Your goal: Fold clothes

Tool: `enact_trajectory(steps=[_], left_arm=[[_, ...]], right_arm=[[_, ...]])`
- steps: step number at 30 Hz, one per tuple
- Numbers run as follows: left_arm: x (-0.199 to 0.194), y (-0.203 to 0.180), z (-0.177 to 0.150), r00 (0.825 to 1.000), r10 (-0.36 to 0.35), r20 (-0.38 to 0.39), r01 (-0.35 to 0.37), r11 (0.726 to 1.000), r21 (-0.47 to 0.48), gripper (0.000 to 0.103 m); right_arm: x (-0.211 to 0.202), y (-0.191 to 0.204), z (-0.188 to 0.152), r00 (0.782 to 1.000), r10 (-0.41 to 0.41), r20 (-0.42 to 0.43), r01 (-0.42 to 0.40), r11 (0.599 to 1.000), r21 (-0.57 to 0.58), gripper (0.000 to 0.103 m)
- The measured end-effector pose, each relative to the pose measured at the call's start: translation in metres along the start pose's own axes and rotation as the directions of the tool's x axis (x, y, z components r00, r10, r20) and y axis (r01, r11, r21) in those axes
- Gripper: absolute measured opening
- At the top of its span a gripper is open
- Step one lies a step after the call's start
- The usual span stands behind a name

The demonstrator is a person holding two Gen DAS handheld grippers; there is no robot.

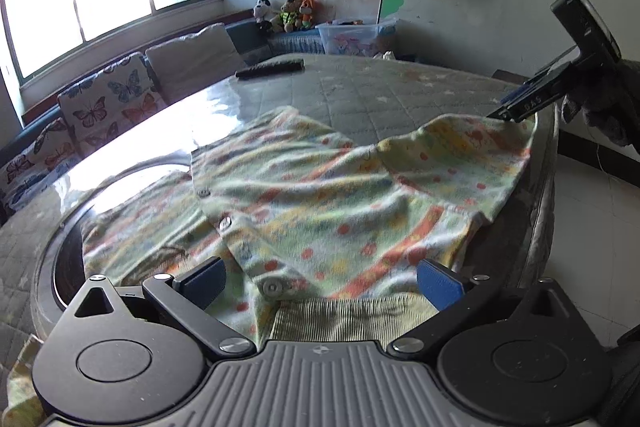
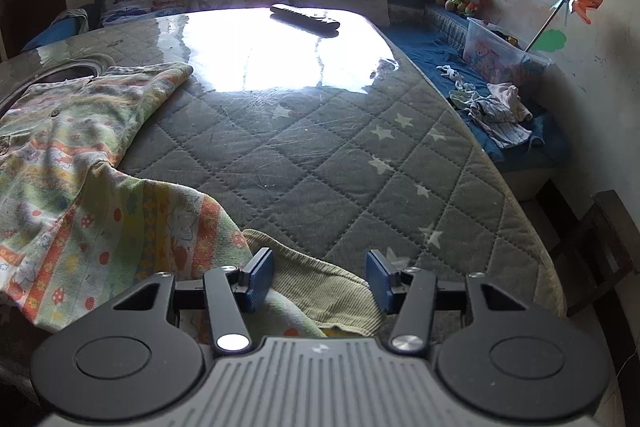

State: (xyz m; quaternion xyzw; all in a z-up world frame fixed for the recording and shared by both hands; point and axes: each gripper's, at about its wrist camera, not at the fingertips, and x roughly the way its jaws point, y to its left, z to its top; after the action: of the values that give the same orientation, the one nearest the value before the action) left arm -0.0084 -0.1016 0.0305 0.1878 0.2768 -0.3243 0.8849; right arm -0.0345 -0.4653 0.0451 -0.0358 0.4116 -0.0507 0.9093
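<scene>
One patterned shirt point(image 1: 320, 195), two open-jawed grippers, possibly four buttons

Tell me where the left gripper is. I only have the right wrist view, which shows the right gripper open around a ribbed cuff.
Observer: The left gripper is open, with its jaws on either side of the shirt's ribbed band.
Reviewer: Is anything pinched between its pads?
Observer: No. A snap button on the shirt sits in the gap, and the pads are wide apart.
Reviewer: How does my right gripper look from that side?
Observer: The right gripper has its tip at the raised edge of the sleeve, close to the rim of the table.
</scene>
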Motion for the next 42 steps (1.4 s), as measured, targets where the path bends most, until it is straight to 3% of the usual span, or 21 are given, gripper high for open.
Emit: enact_trajectory(steps=[8, 15, 19, 23, 31, 42], left_arm=[[0.0, -0.005, 0.027, 0.999, -0.008, 0.042, 0.006, 0.999, 0.038, 0.103], [0.021, -0.023, 0.032, 0.999, -0.045, 0.0, 0.045, 0.994, 0.097, 0.103], [0.027, -0.028, 0.033, 0.998, -0.056, -0.011, 0.057, 0.992, 0.111, 0.103], [0.03, -0.029, 0.033, 0.998, -0.064, -0.019, 0.066, 0.992, 0.109, 0.103], [0.036, -0.031, 0.03, 0.997, -0.069, -0.039, 0.073, 0.991, 0.111, 0.103], [0.043, -0.036, 0.036, 0.995, -0.089, -0.037, 0.093, 0.987, 0.134, 0.103]], right_arm=[[0.002, -0.005, 0.005, 1.0, 0.02, 0.008, -0.02, 1.0, -0.009, 0.051], [0.005, -0.004, -0.002, 0.999, 0.045, -0.004, -0.045, 0.999, -0.01, 0.05], [0.002, -0.002, -0.004, 0.998, 0.061, -0.003, -0.061, 0.998, -0.015, 0.036], [0.0, 0.003, -0.003, 1.0, 0.024, 0.007, -0.024, 0.999, -0.028, 0.009], [-0.008, -0.013, 0.004, 0.999, 0.011, 0.043, -0.012, 1.0, 0.025, 0.009], [-0.004, -0.02, 0.014, 0.999, 0.04, 0.036, -0.04, 0.999, 0.003, 0.023]])
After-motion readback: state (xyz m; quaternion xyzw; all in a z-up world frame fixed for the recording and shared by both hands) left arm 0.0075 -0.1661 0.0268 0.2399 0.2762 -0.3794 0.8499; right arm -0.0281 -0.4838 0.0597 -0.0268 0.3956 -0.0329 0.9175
